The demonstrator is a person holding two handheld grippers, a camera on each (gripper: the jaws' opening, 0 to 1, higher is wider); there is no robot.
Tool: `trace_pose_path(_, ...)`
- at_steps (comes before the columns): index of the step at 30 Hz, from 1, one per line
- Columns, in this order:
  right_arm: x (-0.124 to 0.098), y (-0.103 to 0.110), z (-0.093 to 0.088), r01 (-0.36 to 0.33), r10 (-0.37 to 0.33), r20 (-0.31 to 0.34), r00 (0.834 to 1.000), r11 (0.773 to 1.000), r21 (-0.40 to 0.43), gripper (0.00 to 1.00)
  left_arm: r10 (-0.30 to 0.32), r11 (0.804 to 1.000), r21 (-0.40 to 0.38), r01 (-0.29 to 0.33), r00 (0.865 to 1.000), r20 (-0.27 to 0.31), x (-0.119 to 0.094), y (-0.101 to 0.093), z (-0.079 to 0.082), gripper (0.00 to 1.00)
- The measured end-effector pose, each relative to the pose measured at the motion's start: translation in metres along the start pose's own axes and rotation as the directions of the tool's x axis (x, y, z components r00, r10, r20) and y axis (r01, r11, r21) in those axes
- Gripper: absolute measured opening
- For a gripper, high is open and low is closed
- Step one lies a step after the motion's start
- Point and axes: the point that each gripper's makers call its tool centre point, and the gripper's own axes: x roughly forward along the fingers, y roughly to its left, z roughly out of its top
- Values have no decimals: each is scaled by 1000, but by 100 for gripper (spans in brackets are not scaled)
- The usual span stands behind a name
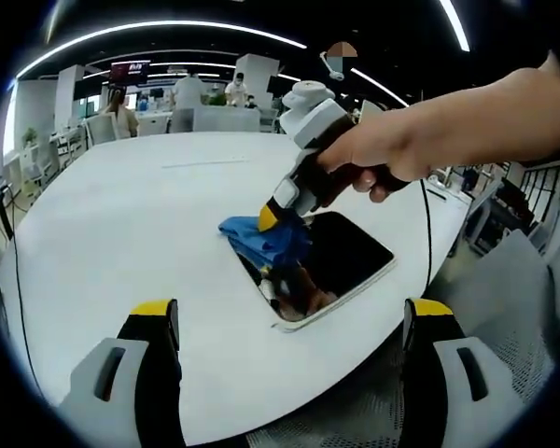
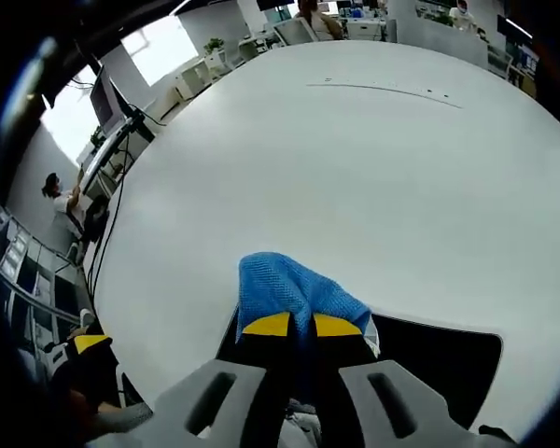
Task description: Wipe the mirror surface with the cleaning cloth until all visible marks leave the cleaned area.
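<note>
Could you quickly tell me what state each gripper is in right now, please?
Left gripper: open, holding nothing.
Right gripper: shut on the cloth, at the mirror.

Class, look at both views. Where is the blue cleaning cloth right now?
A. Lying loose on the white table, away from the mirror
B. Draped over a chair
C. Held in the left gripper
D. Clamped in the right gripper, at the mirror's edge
D: the right gripper is shut on the blue cleaning cloth at the edge of the mirror; the left gripper is open.
</note>
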Motion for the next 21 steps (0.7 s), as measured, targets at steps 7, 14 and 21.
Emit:
trace_pose_path(7,-9,-14,-7,19,-19,-5,1000,1000,15,2,2,1000,6,-2,1000,-12,0,-1,-2,99)
trace_pose_path(14,-15,-21,-10,14,-14,2,1000,1000,28,1,18,1000,-3,-18,1000,0,-2,1,-2,99)
trace_pose_path(21,-17,-24,-12,14,-15,11,1000,999,28,1,28,1000,-2,-28,1000,3,-4,2,-2,99)
